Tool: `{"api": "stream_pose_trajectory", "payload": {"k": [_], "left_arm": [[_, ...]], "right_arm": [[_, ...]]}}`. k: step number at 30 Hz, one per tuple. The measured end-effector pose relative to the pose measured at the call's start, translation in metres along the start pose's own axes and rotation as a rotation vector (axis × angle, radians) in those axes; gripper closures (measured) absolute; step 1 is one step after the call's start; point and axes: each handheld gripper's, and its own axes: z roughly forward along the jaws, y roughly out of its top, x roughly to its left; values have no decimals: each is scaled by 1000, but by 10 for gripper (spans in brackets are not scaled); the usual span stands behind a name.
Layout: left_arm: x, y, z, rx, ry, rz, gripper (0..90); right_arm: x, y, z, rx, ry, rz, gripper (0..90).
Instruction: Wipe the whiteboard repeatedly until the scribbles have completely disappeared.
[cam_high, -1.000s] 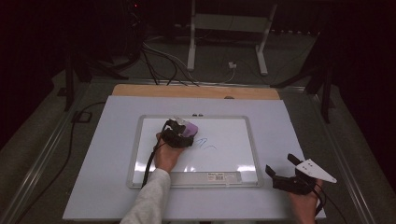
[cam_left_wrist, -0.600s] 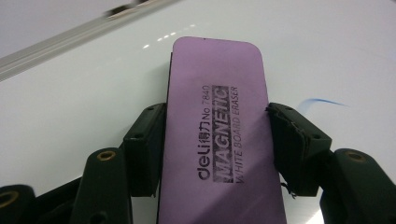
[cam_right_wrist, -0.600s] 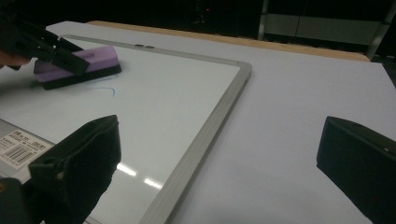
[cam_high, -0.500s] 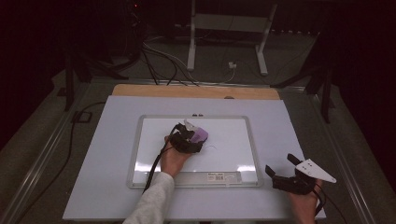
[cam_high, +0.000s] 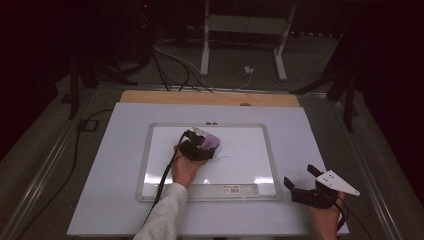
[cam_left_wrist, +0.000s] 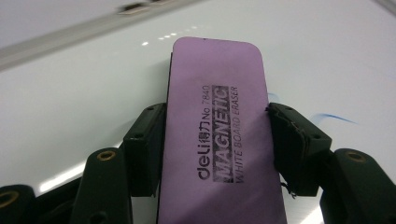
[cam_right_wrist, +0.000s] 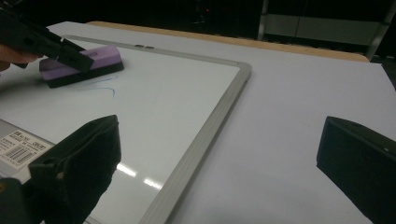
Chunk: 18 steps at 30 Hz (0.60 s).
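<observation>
Left gripper (cam_high: 206, 146), clamped on purple eraser (cam_left_wrist: 217, 135), has slid right across whiteboard (cam_high: 250, 165)

A whiteboard (cam_high: 250, 150) is laid flat on the middle of the table (cam_high: 110, 150). An eraser (cam_high: 210, 143) is set on the board, left of its middle and toward the far edge, and is clamped between the jaws of the left gripper (cam_high: 206, 149). A pen line (cam_right_wrist: 106, 84) is found just beside the eraser. The right gripper (cam_high: 301, 183) is held off the board, beyond its near right corner, over the table.
</observation>
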Motion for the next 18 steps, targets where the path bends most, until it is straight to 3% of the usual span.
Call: {"api": "stream_pose_trajectory", "payload": {"k": [2,4,9,11,13,18], "left_arm": [[-5,0,0,-1,3,39,416],[-2,0,0,5,-7,19,417],[10,1,-4,6,102,-6,417],[14,0,-5,5,112,-36,417],[11,-1,-5,1,126,-29,417],[-5,-1,-3,10,64,13,417]], "right_arm": [[0,0,0,0,-1,3,0],[-1,0,-1,-2,-3,5,0],[-2,0,-2,-4,-7,7,0],[-2,0,-2,-4,-6,7,0],[-2,0,-1,-2,-5,7,0],[0,0,0,1,-2,2,0]]}}
